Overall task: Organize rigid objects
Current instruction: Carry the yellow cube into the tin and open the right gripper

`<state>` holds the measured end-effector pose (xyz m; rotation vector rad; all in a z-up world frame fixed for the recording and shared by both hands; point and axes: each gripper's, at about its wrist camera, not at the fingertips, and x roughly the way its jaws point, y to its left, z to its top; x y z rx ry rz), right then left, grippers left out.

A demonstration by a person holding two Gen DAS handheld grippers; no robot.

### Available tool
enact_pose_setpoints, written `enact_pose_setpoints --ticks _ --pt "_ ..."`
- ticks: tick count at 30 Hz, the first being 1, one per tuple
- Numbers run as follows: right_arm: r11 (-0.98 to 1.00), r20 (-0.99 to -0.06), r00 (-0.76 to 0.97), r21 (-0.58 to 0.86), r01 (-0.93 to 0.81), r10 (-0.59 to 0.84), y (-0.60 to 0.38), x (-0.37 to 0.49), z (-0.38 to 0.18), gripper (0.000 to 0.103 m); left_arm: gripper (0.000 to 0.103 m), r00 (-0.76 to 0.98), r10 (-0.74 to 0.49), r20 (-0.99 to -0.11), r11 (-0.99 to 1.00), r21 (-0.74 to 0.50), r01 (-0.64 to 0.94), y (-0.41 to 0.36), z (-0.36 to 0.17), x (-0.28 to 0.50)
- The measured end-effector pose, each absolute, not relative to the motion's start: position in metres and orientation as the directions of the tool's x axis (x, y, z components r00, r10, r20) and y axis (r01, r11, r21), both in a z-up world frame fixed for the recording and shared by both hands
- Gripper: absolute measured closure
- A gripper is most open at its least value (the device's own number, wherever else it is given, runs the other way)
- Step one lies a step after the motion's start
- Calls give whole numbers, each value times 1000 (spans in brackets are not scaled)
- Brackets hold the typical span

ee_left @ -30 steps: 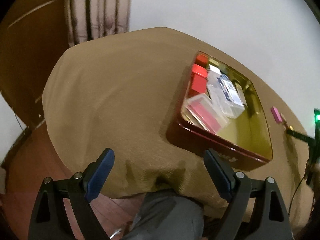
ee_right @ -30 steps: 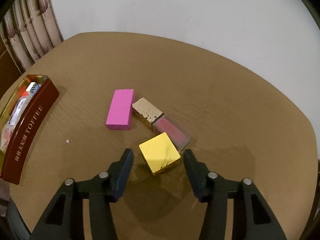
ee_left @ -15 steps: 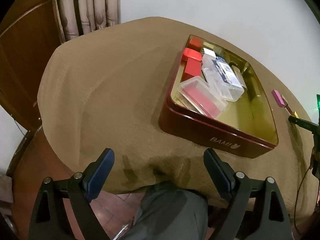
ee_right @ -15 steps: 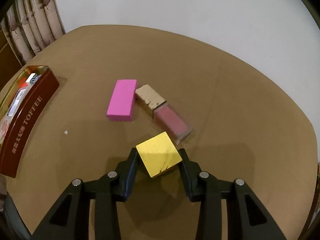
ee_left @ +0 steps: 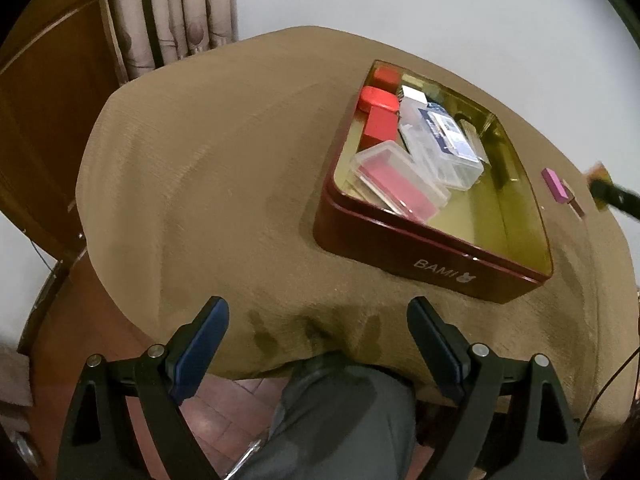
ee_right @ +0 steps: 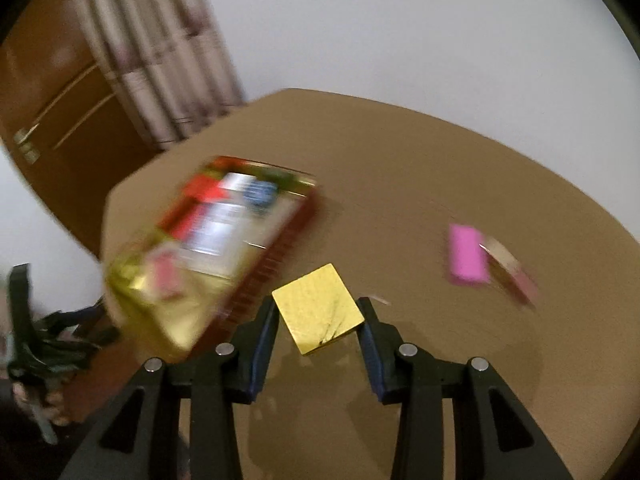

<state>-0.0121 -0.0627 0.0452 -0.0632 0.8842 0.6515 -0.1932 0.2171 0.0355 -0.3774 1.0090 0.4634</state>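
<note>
— What's my right gripper (ee_right: pixel 318 320) doing?

— Pinching the yellow block (ee_right: pixel 319 315), one pad on each side, lifted above the brown table (ee_right: pixel 420 168).

— And my left gripper (ee_left: pixel 318 332)?

— Spread wide, holding nothing, hanging over the table's near edge.

— Where's the tin?

— The red tin (ee_left: pixel 436 256) sits just ahead of my left gripper, with red blocks (ee_left: pixel 378 118) and clear cases (ee_left: pixel 400 180) inside. In the right view it's blurred, just left of the yellow block.

— The pink block (ee_right: pixel 466 254)?

— On the table to the right, well apart from the tin.
</note>
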Motion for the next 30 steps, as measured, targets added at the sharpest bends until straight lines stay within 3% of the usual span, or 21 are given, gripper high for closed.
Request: enact_pose_setpoints --ticks 10,19,30 --pt "614 -814 322 53 -787 484 60 -11 48 63 15 445 166 -880 842 -109 -529 218 36 -192" --pt "521 -908 335 -165 -837 250 89 9 12 63 15 445 143 -884 844 -126 -522 219 34 -191" --pt "469 -933 266 -128 -874 240 113 16 -9 63 15 426 121 -896 845 -132 -518 223 28 -190"
